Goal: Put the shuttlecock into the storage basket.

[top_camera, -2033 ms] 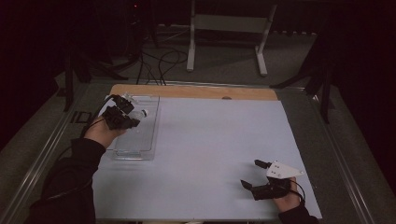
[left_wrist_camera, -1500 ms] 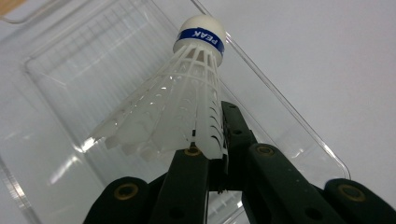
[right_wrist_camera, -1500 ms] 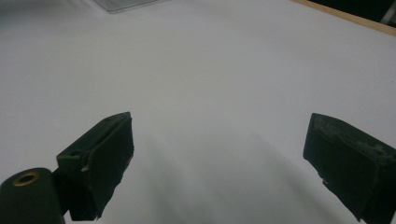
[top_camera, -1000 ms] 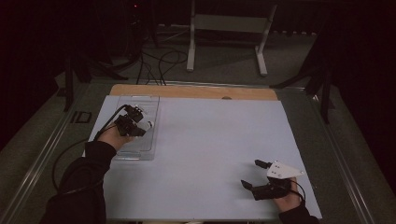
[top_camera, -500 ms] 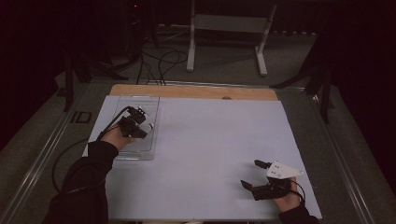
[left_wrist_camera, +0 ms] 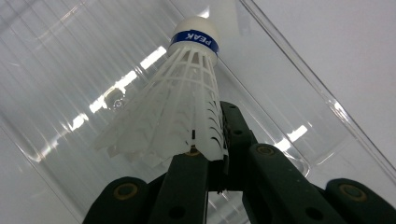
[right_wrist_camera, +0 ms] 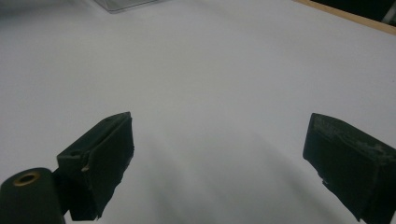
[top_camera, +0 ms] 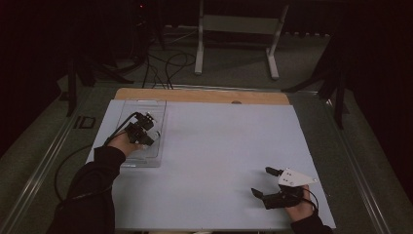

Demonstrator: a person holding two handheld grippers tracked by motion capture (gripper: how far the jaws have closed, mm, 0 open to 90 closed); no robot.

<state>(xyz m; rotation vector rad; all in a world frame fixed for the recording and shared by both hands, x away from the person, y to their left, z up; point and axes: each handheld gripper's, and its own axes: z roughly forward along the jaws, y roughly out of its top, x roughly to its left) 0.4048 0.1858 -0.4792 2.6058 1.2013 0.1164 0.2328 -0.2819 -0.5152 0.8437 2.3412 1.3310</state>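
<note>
Left hand-held gripper (top_camera: 147, 127) has its jaws closed on the flared skirt of a white plastic shuttlecock with a blue band under its cork tip (left_wrist_camera: 180, 100), holding it over the clear plastic tray (top_camera: 152, 161) at the worktop's (top_camera: 219, 146) far-left corner. Compared with two seconds ago, the left hand has drawn back from the tray's far end toward its middle and near side, with the shuttlecock in its grip. That suggests the pick is done and the carry out of the tray is starting, though the shuttlecock has not yet cleared the tray's rim. Right hand-held gripper (top_camera: 266, 182) rests near the worktop's near-right corner exactly where it was, jaws spread wide and empty over the bare white surface.
</note>
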